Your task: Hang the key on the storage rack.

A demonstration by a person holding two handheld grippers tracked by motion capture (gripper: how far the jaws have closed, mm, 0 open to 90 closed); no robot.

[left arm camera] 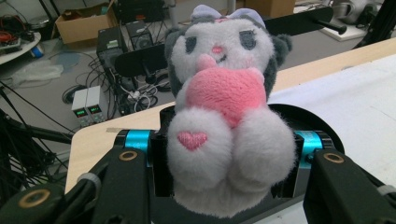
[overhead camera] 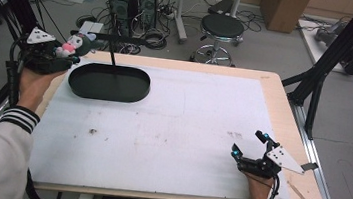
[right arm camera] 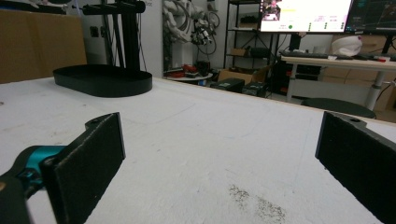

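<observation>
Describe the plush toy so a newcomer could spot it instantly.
Start at the white table and go to its far left corner, beside the black oval tray. There the left gripper holds the plush toy between its jaws. It is the one soft thing: grey and white, hugging a pink heart.

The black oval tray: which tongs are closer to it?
Left. The left tongs hold a plush toy beside the black oval tray; the right tongs rest far across the table.
</observation>
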